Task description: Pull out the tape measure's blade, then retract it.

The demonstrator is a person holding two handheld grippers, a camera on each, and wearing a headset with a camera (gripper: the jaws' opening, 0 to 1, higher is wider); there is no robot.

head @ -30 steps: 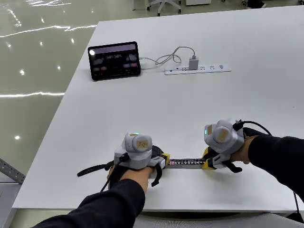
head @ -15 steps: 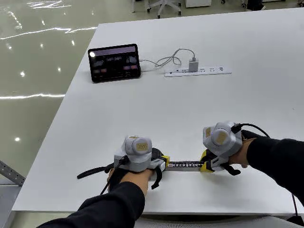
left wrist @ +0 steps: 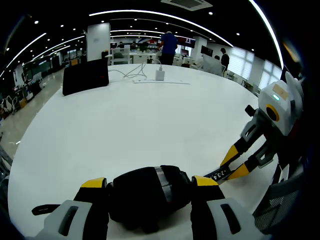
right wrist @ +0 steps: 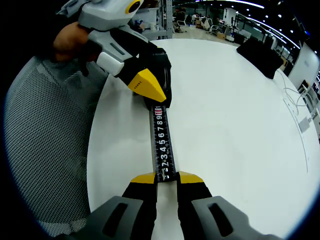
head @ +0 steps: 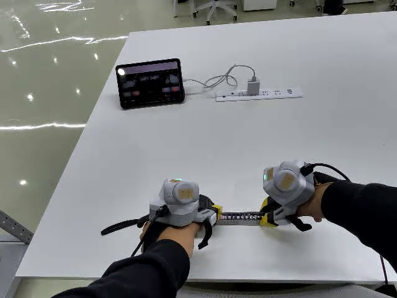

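The case (left wrist: 145, 200) of the tape measure is clamped between the jaws of the left gripper (left wrist: 149, 182) and is rested on the table (head: 248, 143) near its front edge. The blade (right wrist: 160, 135) is seen drawn out a short way toward the right, laid flat on the table, with its tip pinched between the jaws of the right gripper (right wrist: 163, 177). A tablet (head: 151, 81) and a power strip (head: 259, 92) are set well apart from them, farther back.

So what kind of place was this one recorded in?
Probably an open-plan office or lab: a big white worktable with a black tablet and white power strip, a glossy pale floor, and long ceiling light strips overhead.
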